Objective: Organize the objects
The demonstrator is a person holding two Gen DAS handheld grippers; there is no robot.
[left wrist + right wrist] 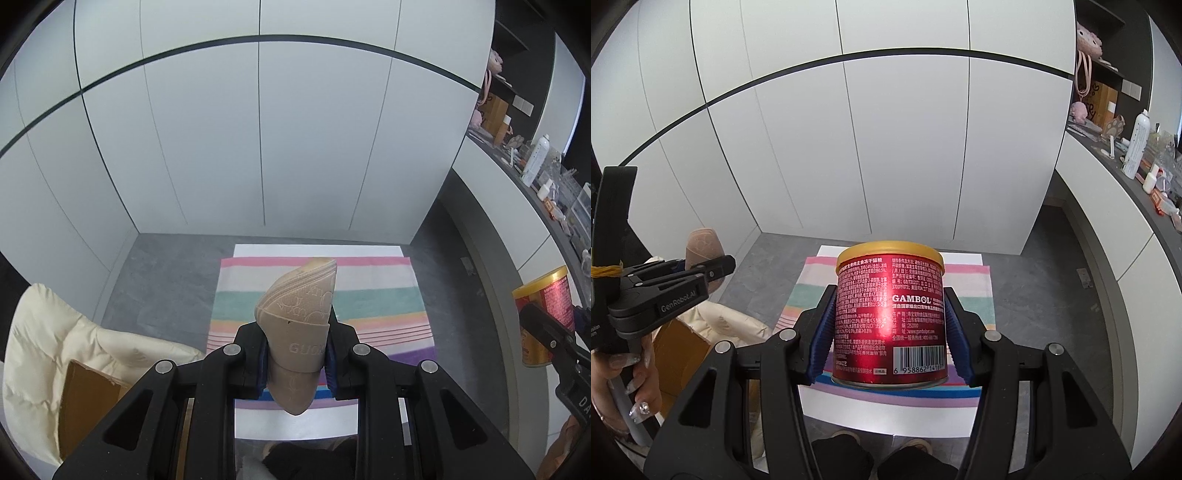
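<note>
A beige folded bundle (299, 299) with a printed band stands upright between the pads of my left gripper (295, 356), which is shut on it. The same bundle (701, 243) and left gripper (705, 271) show at the left of the right wrist view. My right gripper (890, 332) is shut on a red can (886, 295) with a gold lid, its blue pads pressing both sides. The can (546, 310) also appears at the right edge of the left wrist view. Both things hang above a striped towel (373, 295) on a white board (317, 251).
The board lies on a grey floor in front of white cabinet doors (258, 147). A cream padded jacket (44, 332) and a cardboard box (88, 398) sit at the left. A cluttered counter (1137, 184) with a white bottle (1139, 144) runs along the right. A hand (635, 380) holds the left gripper.
</note>
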